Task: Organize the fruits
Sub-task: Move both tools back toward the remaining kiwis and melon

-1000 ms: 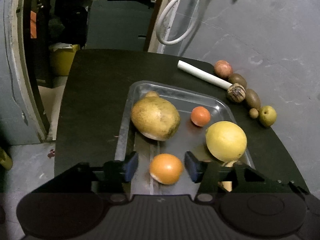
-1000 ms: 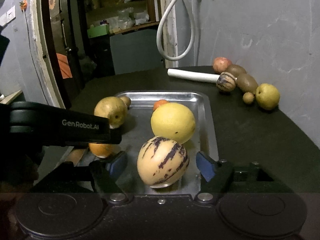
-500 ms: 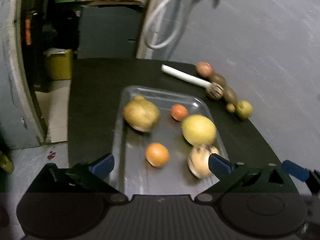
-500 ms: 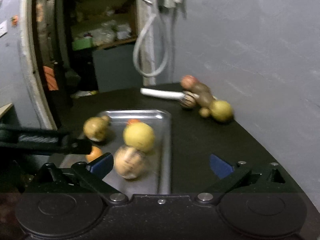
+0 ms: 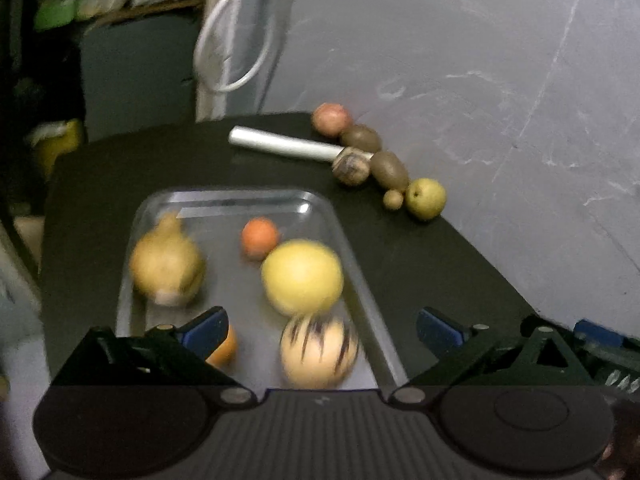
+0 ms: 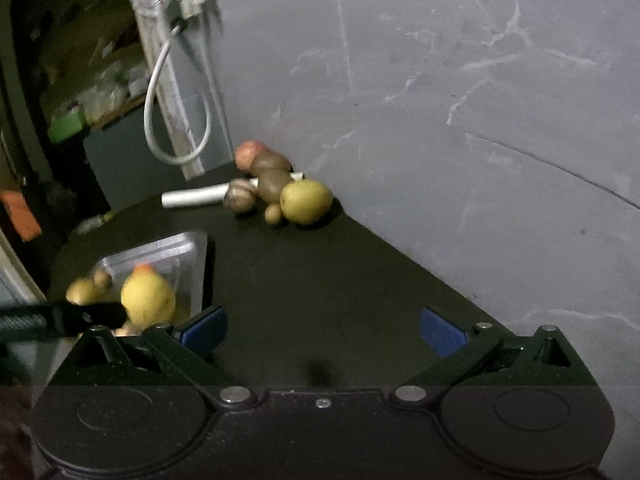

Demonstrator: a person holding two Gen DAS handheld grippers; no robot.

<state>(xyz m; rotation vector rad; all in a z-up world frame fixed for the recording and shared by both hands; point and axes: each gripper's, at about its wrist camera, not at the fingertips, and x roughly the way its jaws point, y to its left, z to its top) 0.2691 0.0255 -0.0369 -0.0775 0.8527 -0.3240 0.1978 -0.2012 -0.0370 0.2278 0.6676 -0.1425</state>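
A metal tray point(image 5: 344, 236) on the black table holds a brown pear point(image 5: 166, 264), a small orange fruit point(image 5: 260, 236), a big yellow fruit point(image 5: 302, 276), a striped melon point(image 5: 318, 350) and an orange point(image 5: 224, 348). My left gripper point(image 5: 320, 330) is open and empty above the tray's near end. My right gripper point(image 6: 322, 330) is open and empty over bare table right of the tray point(image 6: 192, 248). By the wall lie a green apple point(image 6: 306, 202), kiwis point(image 6: 274, 186), a striped fruit point(image 6: 240, 198) and a red fruit point(image 6: 248, 152).
A white tube point(image 5: 280, 145) lies on the table behind the tray, next to the loose fruits point(image 5: 388, 168). A grey wall point(image 6: 460, 120) bounds the table on the right. A white hose point(image 6: 176, 120) hangs at the back. The table's left edge point(image 5: 48, 216) drops off.
Both grippers opened wide and pulled back from the tray. The left let go of the orange, the right let go of the striped melon. The right gripper swung right towards the fruits by the wall.
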